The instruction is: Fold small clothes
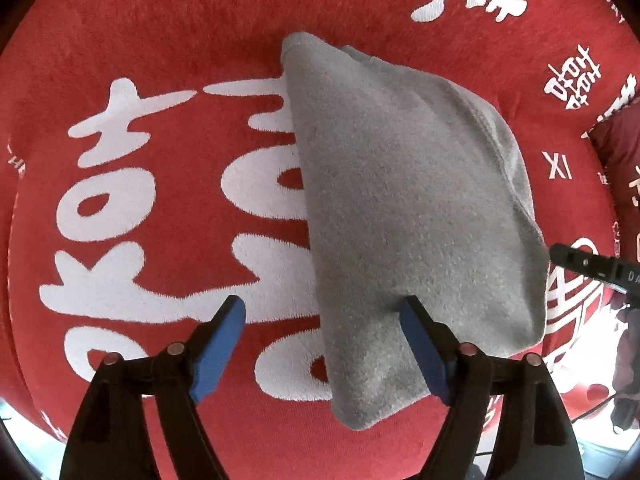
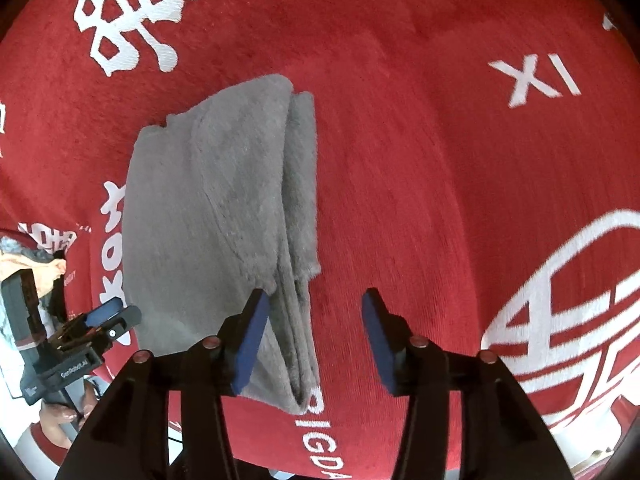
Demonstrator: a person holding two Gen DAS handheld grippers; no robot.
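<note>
Grey cloth [image 1: 404,216] lies folded on the red blanket [image 1: 160,60] with white characters. Left gripper [image 1: 322,312] spread wide — right-hand pad touching the cloth, nothing clamped. Right gripper [image 2: 316,304] parted over the cloth's near edge — not gripping.

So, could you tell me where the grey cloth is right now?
The grey cloth lies folded on the red blanket, partly covering its big white lettering, with both open grippers over its near end.

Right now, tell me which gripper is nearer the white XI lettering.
Right. The right gripper hangs open over the grey cloth's edge on the side facing the XI. The left gripper straddles the cloth's opposite edge, with the cloth between it and the XI.
</note>
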